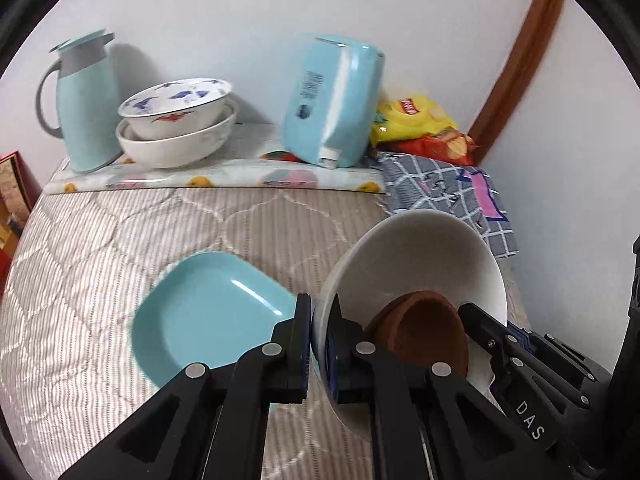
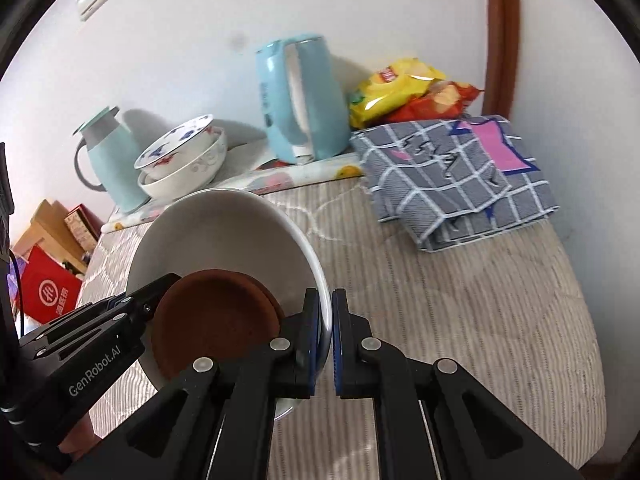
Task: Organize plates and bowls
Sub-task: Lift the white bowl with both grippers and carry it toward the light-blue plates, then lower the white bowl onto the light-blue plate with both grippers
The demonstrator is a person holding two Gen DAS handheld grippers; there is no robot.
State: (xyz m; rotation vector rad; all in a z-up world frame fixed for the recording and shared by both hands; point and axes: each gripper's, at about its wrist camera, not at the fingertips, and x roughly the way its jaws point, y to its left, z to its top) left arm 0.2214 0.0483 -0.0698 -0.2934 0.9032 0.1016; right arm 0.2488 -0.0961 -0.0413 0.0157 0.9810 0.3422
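Item: white bowl (image 1: 416,264), one, held off the mattress (image 1: 160,232) between my two grippers. My left gripper (image 1: 318,350) is clamped on its left rim, one finger inside, one outside; my right gripper (image 2: 326,338) is clamped the same way on the opposite rim. The bowl tips away from me.

Contents: brown dishes (image 2: 216,320), nested, lying against the bowl's near wall between my two sets of fingers. I count two by the doubled edge, though I cannot be sure of more.

Handling note, as I judge it: this is a carry in hand. Both grips should keep even pressure and both hands should travel together, since any drift apart would twist the rim out of one pair of pads. The tilt should be levelled, or the brown dishes may slide.

Just left of my left fingers, on the mattress: teal square plate (image 1: 208,312), one.

Well ahead of my fingers, by the wall: stacked patterned bowls (image 1: 176,124), two that I can see, a likely destination. Beside them: flask (image 1: 86,100), one; kettle (image 1: 332,100), one.

Ahead and right of my right fingers: folded checked cloth (image 2: 452,176), one; snack bags (image 2: 412,88), two.
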